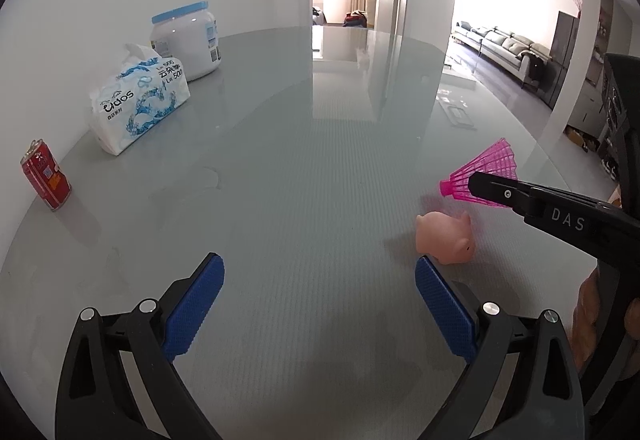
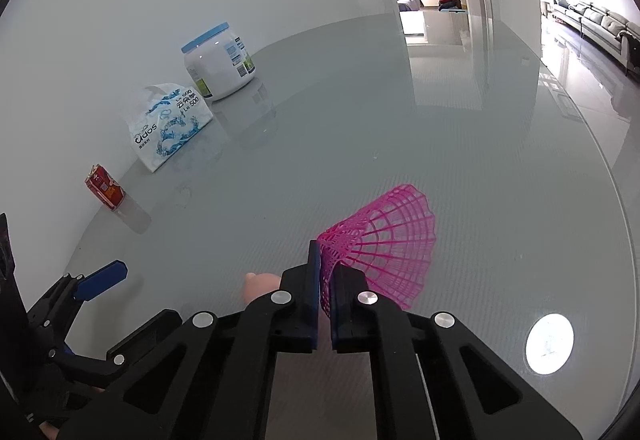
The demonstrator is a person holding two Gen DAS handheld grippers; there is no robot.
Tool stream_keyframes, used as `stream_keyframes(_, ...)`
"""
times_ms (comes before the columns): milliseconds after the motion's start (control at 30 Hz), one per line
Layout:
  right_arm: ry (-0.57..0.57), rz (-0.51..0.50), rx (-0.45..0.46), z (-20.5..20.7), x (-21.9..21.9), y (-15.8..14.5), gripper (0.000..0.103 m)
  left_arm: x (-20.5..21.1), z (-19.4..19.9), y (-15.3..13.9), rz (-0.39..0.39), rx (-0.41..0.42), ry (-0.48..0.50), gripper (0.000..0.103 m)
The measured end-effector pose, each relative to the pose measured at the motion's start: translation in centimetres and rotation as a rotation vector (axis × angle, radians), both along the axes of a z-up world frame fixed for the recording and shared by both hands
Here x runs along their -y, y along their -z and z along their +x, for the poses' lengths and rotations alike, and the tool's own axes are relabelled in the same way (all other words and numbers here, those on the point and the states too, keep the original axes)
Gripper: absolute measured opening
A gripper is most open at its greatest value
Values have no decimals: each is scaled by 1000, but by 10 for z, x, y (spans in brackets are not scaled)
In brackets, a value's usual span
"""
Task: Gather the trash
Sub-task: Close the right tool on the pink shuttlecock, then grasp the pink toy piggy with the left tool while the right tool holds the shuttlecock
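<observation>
A pink plastic shuttlecock (image 2: 384,244) is pinched at its narrow end between the blue pads of my right gripper (image 2: 326,260), held just above the glass table (image 1: 300,160). In the left wrist view the shuttlecock (image 1: 486,176) hangs at the right in the right gripper (image 1: 474,180). A pink toy pig (image 1: 444,236) lies on the table just below it, mostly hidden behind the right gripper in the right wrist view (image 2: 260,286). My left gripper (image 1: 316,268) stands open over bare table, the pig just beyond its right fingertip. A dented red can (image 1: 46,180) stands at far left.
A tissue pack (image 1: 140,100) and a white jar with a blue lid (image 1: 188,40) stand along the wall at the back left. The table's curved edge runs on the right, with the room floor and a sofa beyond it.
</observation>
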State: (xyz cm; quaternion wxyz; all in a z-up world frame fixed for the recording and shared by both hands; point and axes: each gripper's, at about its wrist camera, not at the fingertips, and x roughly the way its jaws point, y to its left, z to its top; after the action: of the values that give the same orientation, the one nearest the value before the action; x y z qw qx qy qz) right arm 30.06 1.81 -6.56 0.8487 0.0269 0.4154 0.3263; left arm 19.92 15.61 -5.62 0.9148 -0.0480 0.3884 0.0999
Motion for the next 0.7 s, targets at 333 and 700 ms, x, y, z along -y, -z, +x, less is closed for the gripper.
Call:
stream_keyframes(333, 233, 1, 130, -9, 60, -22, 4, 36, 18, 3, -28, -13, 37, 95)
stream_keyframes(700, 326, 67, 71, -2, 100, -15, 4, 62, 54, 21, -61, -85, 34, 95)
